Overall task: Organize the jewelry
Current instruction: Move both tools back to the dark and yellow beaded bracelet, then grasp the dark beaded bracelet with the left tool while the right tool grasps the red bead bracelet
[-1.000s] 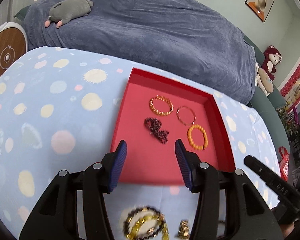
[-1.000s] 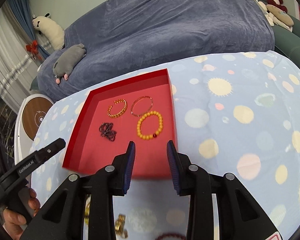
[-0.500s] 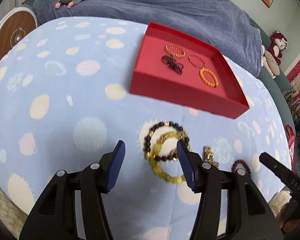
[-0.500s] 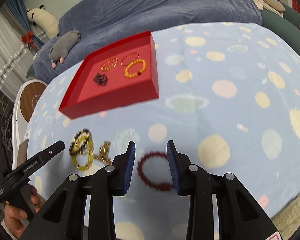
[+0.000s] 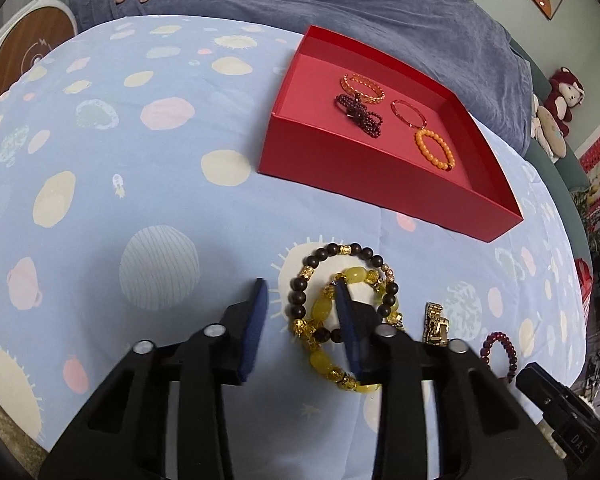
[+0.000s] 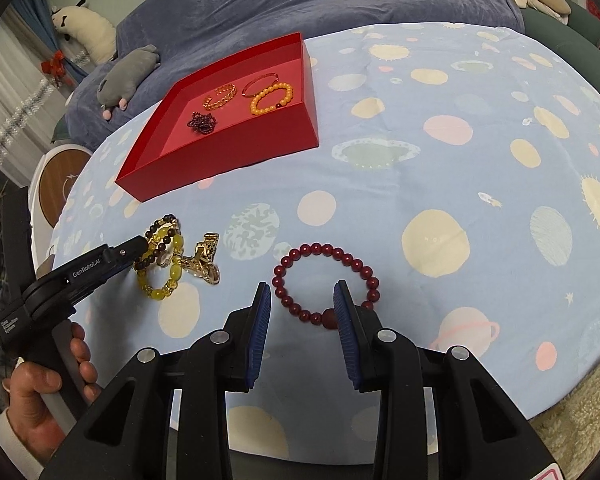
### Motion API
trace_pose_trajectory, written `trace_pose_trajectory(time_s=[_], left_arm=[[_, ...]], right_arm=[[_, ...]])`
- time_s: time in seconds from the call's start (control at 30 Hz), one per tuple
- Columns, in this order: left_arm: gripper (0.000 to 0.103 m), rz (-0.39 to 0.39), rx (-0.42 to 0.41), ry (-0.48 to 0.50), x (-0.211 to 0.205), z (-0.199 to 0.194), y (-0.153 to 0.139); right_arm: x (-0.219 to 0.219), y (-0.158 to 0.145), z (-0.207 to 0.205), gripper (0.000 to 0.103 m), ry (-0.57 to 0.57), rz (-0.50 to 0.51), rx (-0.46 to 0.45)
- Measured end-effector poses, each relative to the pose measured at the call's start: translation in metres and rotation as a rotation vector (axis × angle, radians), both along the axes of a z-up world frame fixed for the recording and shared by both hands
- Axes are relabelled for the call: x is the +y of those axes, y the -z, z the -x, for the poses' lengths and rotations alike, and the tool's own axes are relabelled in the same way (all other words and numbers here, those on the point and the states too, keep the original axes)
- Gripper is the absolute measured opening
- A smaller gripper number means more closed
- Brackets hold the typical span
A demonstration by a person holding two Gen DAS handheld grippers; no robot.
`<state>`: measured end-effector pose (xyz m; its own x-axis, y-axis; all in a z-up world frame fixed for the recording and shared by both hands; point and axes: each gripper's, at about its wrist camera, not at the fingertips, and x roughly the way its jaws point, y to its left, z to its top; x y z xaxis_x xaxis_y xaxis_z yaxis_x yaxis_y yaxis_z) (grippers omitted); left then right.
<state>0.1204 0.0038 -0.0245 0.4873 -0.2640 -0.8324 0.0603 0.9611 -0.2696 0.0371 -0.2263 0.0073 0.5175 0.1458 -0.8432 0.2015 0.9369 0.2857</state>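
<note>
Both hand-held grippers were open: left hand-held gripper [image 5: 300, 300] straddled the dark-bead bracelet [image 5: 342, 292], right hand-held gripper [image 6: 302, 304] the maroon bracelet [image 6: 326, 280]. I judged lower, then pinch one strand.

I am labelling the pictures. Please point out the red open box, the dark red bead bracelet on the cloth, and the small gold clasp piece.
red open box [image 6: 236, 152], right wrist view, front wall.
dark red bead bracelet [image 6: 320, 249], right wrist view, far beads.
small gold clasp piece [image 5: 436, 322], left wrist view, its middle.

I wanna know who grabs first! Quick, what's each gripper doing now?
Left gripper: open, holding nothing, over the dark and yellow bracelets.
Right gripper: open, holding nothing, over the dark red bracelet.
</note>
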Motion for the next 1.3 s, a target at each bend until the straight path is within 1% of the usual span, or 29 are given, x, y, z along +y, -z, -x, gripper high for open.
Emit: trace_pose_trajectory(time_s=[0.07,0.23,0.33,0.43,0.53,0.7,0.83,1.0,1.1,1.17,1.23,1.27,1.3], left_arm=[[0.019,0.017,0.001,0.009,0.000,0.000,0.001],[0.008,0.015,-0.012,0.043,-0.007,0.002,0.000],[0.008,0.016,-0.007,0.045,-0.010,0.003,-0.001],[0.008,0.042,0.004,0.036,-0.007,0.005,-0.003],[0.008,0.072,-0.002,0.028,-0.003,0.012,-0.010],[0.008,0.100,-0.018,0.038,-0.001,0.028,-0.024],[0.008,0.094,-0.018,0.053,-0.002,0.039,-0.026],[0.008,0.096,0.006,0.050,0.000,0.049,-0.020],[0.008,0.087,0.019,0.047,0.001,0.052,-0.015],[0.008,0.087,0.026,0.042,0.002,0.053,-0.013],[0.008,0.085,0.031,0.038,0.003,0.053,-0.011],[0.008,0.087,0.033,0.037,0.003,0.054,-0.011],[0.008,0.088,0.034,0.037,0.003,0.054,-0.011]], right_arm=[[-0.002,0.000,-0.002,0.032,0.003,0.001,0.000],[-0.009,0.002,-0.005,0.032,0.023,0.003,0.003],[-0.012,0.001,-0.004,0.032,0.032,0.005,0.002],[-0.015,0.001,-0.002,0.032,0.039,0.005,0.002],[-0.018,0.002,0.000,0.032,0.048,0.004,0.003],[-0.023,0.005,0.001,0.032,0.063,0.004,0.004],[-0.023,0.009,-0.001,0.032,0.065,0.008,0.009],[-0.022,0.016,-0.007,0.032,0.059,0.028,0.022],[-0.022,0.021,-0.008,0.027,0.055,0.034,0.029],[-0.020,0.022,-0.008,0.019,0.054,0.062,0.026],[-0.021,0.022,-0.009,0.013,0.056,0.068,0.026],[-0.022,0.023,-0.009,0.008,0.058,0.064,0.028],[-0.023,0.023,-0.009,0.008,0.060,0.057,0.028]])
